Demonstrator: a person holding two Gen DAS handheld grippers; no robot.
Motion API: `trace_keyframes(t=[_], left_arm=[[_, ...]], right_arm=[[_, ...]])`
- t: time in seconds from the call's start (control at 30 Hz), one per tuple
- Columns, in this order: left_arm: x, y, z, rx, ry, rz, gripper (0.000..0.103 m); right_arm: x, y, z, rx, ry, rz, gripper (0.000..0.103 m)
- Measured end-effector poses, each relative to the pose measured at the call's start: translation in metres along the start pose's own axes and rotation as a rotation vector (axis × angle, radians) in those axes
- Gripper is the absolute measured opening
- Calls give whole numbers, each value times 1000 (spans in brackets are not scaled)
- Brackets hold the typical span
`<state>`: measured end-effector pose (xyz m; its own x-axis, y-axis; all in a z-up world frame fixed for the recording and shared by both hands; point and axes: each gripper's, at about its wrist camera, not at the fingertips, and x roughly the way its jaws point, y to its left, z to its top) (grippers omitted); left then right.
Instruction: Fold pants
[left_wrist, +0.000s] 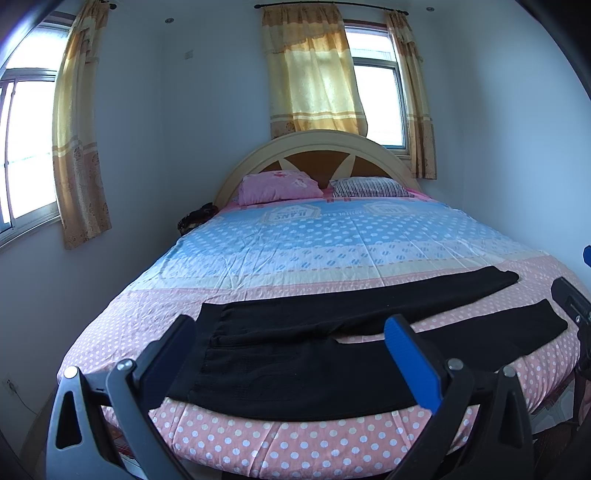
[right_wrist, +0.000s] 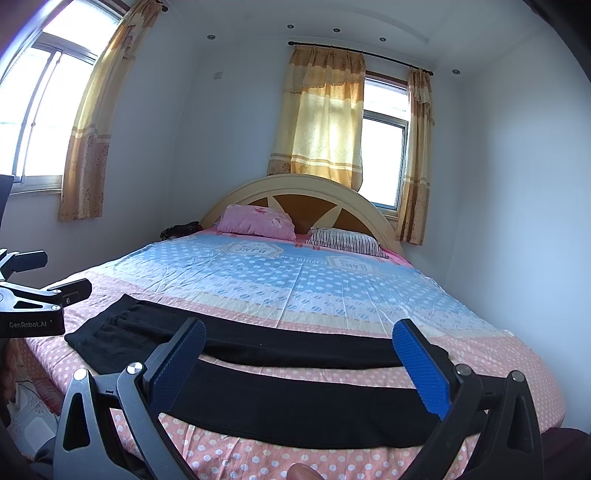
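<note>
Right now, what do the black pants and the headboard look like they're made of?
The black pants look like soft matte knit, maybe fleece: no sheen, a faintly fuzzy surface, lying limp and flat on the bed. The headboard looks like cream-painted wood with smooth orange-brown inset panels, though it could be laminate.

A bedroom in a home. A double bed (left_wrist: 332, 236) fills most of the room, with an arched cream and brown headboard (left_wrist: 317, 155) against the far wall. The bed is covered by a blue and pink polka-dot sheet (right_wrist: 295, 280). Two pillows lie at its head: a pink one (left_wrist: 279, 187) and a striped one (left_wrist: 369, 187). Yellow patterned curtains (left_wrist: 310, 74) hang from a dark rod over a bright window (left_wrist: 376, 99). A second curtained window (right_wrist: 40, 110) sits in the left wall. The walls are plain white.
</note>
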<state>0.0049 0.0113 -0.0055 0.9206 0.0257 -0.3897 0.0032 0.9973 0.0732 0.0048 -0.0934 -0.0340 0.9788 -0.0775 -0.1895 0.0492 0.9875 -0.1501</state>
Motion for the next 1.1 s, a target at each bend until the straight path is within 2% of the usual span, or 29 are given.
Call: trace_keyframes(t=[1.1], left_arm=[[-1, 1, 1, 0, -1, 6, 103]], right_arm=[[2, 1, -5, -1, 4, 3, 102]])
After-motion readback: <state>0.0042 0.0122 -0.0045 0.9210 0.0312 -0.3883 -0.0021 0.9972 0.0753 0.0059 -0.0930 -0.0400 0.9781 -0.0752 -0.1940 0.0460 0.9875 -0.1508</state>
